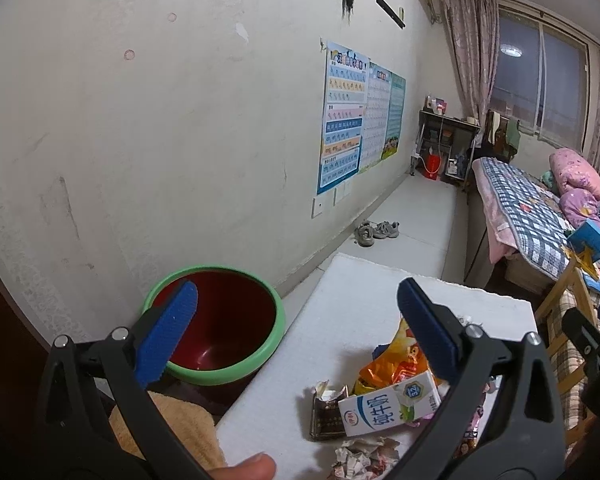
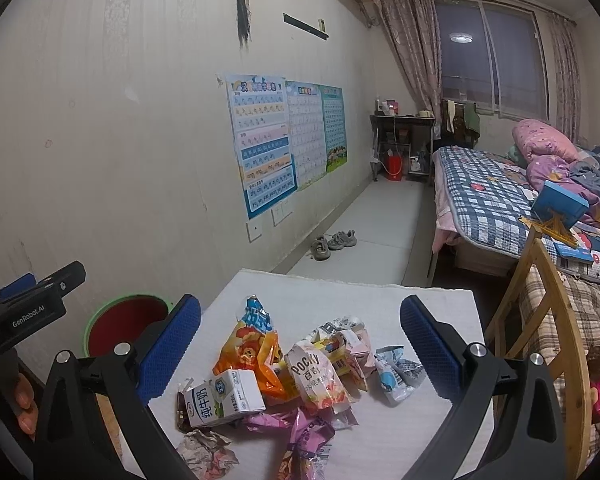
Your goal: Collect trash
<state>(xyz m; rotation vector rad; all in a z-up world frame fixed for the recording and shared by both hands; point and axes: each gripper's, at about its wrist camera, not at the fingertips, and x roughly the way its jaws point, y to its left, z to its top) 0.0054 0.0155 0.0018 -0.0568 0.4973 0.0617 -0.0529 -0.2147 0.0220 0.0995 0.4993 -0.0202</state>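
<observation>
A pile of trash lies on a white foam board (image 2: 340,296): a white milk carton (image 2: 224,398), an orange snack bag (image 2: 252,348), a Pocky wrapper (image 2: 316,376), a blue-white wrapper (image 2: 396,372), crumpled paper (image 2: 204,452). A dark red bin with a green rim (image 1: 220,324) stands left of the board, against the wall. My left gripper (image 1: 300,320) is open and empty, between the bin and the milk carton (image 1: 388,408). My right gripper (image 2: 300,332) is open and empty, just above the pile.
A wooden chair frame (image 2: 540,292) stands right of the board, with a bed (image 2: 492,196) behind it. Shoes (image 2: 332,244) lie on the floor by the wall. An orange cloth (image 1: 172,424) lies beside the bin.
</observation>
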